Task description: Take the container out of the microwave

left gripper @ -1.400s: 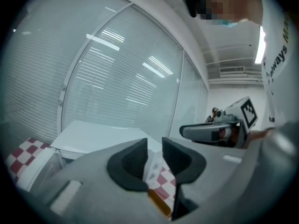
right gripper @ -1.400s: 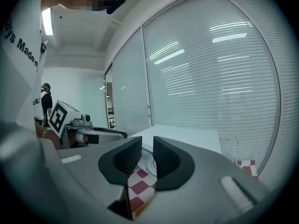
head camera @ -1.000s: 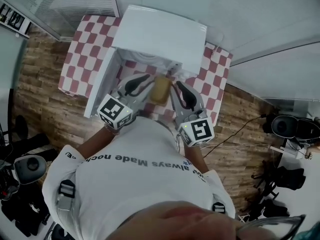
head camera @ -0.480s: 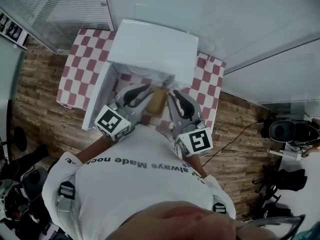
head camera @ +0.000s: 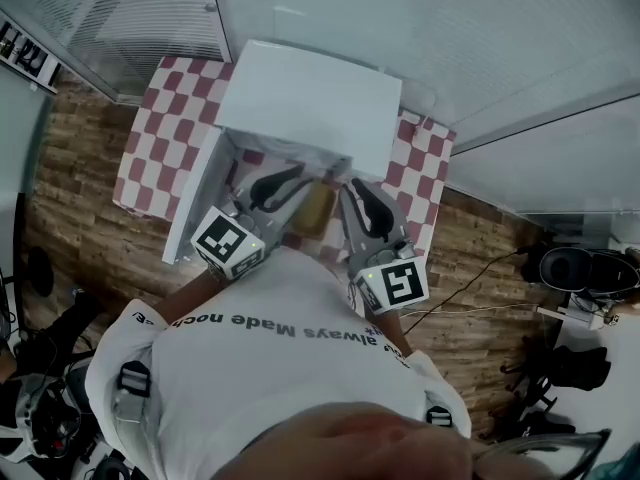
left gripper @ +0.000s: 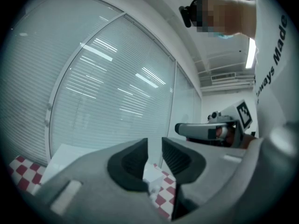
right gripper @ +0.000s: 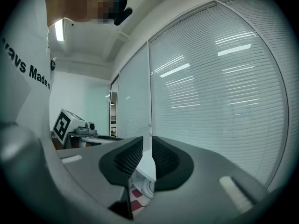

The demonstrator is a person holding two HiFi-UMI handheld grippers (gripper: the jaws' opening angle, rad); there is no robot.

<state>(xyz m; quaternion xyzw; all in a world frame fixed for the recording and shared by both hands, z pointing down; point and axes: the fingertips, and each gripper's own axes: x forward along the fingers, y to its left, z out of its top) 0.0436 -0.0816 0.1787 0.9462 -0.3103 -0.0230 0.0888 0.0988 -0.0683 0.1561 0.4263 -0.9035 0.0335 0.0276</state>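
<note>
A tan container [head camera: 318, 206] sits in front of the open white microwave [head camera: 310, 93], flanked by my two grippers. My left gripper [head camera: 298, 176] lies along its left side and my right gripper [head camera: 352, 185] along its right. I cannot tell whether either one touches it. The left gripper view shows the left gripper [left gripper: 154, 146] with a narrow gap between its pads and only background in the gap. The right gripper [right gripper: 147, 146] has just been closing. Its pads stand slightly apart with nothing between them. Neither gripper view shows the container.
The microwave stands on a table under a red-and-white checked cloth [head camera: 160, 118], and its door [head camera: 195, 193] hangs open to the left. Glass walls with blinds [right gripper: 219, 78] run behind. The floor is wood planks, with cables and gear [head camera: 570, 268] at the right.
Both grippers, with the container between them, have come slightly nearer me and away from the microwave mouth. The head view has also shifted a little.
</note>
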